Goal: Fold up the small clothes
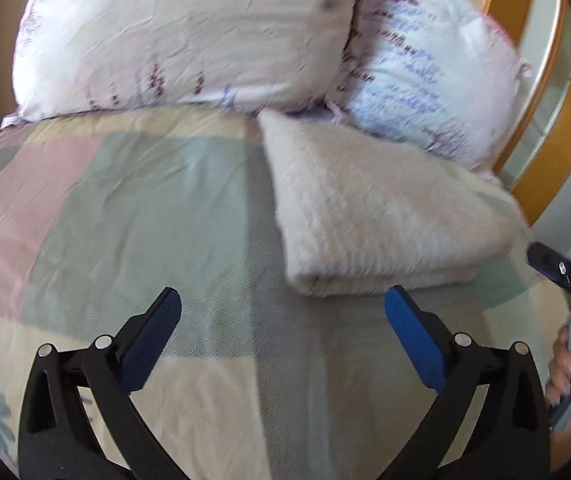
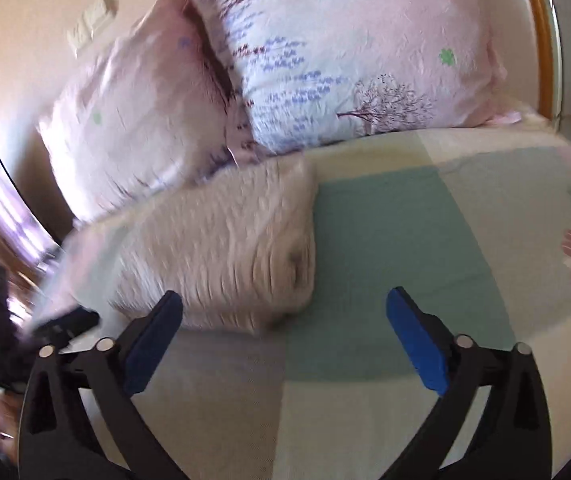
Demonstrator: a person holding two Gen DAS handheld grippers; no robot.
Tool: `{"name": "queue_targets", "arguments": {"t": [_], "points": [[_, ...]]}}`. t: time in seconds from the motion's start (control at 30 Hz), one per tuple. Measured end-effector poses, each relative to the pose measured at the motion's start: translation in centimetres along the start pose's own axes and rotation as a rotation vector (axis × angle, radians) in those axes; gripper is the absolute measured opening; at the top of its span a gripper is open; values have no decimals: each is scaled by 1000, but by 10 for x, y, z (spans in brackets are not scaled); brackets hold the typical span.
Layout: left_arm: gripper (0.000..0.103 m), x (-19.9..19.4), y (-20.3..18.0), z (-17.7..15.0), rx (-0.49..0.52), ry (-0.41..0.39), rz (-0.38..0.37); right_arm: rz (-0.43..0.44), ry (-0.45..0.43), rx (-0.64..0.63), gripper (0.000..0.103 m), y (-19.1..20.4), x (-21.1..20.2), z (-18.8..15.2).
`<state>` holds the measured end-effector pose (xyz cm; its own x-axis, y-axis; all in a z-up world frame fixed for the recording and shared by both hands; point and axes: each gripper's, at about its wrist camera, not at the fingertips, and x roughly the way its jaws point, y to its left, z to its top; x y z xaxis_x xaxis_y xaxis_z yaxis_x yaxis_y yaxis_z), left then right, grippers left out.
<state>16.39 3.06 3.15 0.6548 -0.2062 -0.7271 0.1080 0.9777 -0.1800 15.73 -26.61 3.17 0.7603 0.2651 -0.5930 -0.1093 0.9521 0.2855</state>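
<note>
A cream knitted garment (image 1: 385, 216) lies folded into a thick rectangle on the bed, close to the pillows. It also shows in the right wrist view (image 2: 229, 252). My left gripper (image 1: 283, 304) is open and empty, just in front of the garment's near folded edge and a little to its left. My right gripper (image 2: 284, 306) is open and empty, with its left finger near the garment's near right corner. The right gripper shows at the right edge of the left wrist view (image 1: 565, 272). The left gripper shows at the lower left of the right wrist view (image 2: 57, 326).
The bed has a patchwork cover (image 1: 125, 208) in pink, green and cream. Two floral pillows (image 1: 181, 32) (image 1: 425, 68) lean at the head of the bed behind the garment. A wooden bed frame (image 1: 533, 60) curves at the right.
</note>
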Motion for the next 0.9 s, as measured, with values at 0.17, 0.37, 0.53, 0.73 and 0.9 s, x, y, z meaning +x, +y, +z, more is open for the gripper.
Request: {"name": "queue_targets", "arguments": {"t": [0.17, 0.37, 0.53, 0.73, 0.9], "points": [[101, 23, -11, -5, 57, 62, 68, -87, 96, -112, 102, 36, 34, -24], [101, 33, -17, -9, 113, 94, 107, -203, 168, -166, 102, 49, 52, -35], [101, 36, -23, -11, 156, 111, 146, -223, 197, -130, 102, 44, 50, -42], [101, 36, -22, -10, 153, 112, 144, -231, 198, -132, 102, 43, 50, -42], [101, 36, -22, -10, 154, 112, 143, -230, 198, -132, 102, 43, 50, -42]]}}
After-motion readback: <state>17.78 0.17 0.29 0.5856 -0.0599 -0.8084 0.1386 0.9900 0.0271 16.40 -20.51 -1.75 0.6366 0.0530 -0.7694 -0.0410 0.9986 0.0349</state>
